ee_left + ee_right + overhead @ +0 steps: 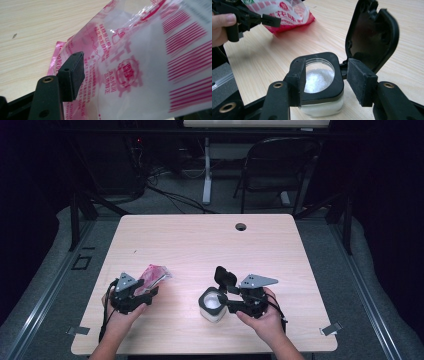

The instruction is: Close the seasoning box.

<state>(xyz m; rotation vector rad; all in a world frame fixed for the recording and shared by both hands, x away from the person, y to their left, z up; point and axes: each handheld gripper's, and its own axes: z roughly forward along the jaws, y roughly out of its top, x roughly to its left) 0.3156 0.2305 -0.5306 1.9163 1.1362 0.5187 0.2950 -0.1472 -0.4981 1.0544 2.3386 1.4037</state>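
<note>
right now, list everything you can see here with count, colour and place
clear plastic bag with pink and red print: 1, clear with pink-red print, front left of the table, held in the left gripper
square white jar with black rim: 1, white granules inside, front centre, between the right gripper's fingers
black hinged lid: 1, black, flipped open upright on the jar
light wooden table: 1, pale wood, with a round hole near its far edge
black folding chair: 1, black, on the floor beyond the table
left gripper: 1, black, shut on the bag
right gripper: 1, black, around the jar's rim
hands: 2, at the near edge
</note>
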